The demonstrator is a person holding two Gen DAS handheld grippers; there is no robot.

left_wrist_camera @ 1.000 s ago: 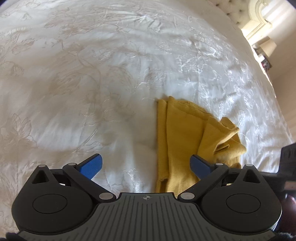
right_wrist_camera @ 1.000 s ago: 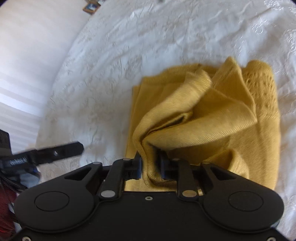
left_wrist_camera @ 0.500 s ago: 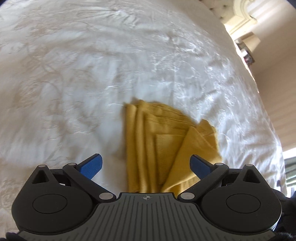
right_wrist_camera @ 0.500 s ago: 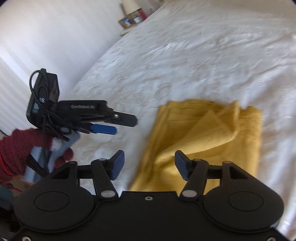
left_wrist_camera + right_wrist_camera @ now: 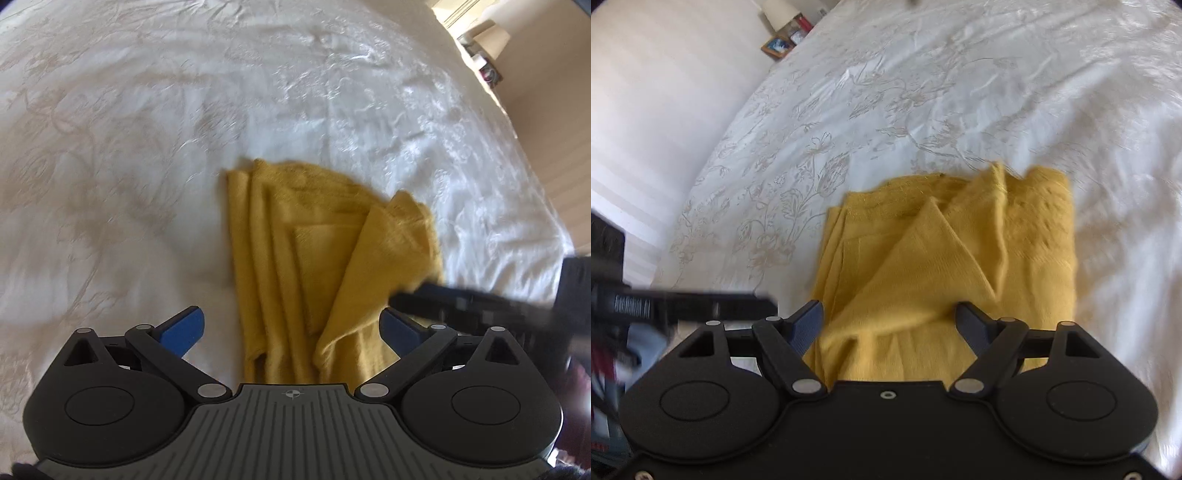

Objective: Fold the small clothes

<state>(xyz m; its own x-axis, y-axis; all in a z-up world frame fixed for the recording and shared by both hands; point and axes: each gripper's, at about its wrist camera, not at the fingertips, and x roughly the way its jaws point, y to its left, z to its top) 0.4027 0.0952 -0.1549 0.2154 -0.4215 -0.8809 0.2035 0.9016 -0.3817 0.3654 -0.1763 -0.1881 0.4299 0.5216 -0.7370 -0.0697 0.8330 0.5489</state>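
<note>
Yellow knit garment (image 5: 317, 266) lay loosely folded on white bed (image 5: 147, 129), lower centre of both frames. I held left gripper (image 5: 291, 328) and right gripper (image 5: 888, 323) over it, jaws wide, empty. Looked soft, light, floppy; I judged raised corner flap (image 5: 923, 236) best hold.

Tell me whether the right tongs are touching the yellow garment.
Cannot tell. In the right wrist view the right tongs stand open over the yellow garment, nothing pinched between them, but no gap or contact shows plainly. The left wrist view is blurred there.
</note>
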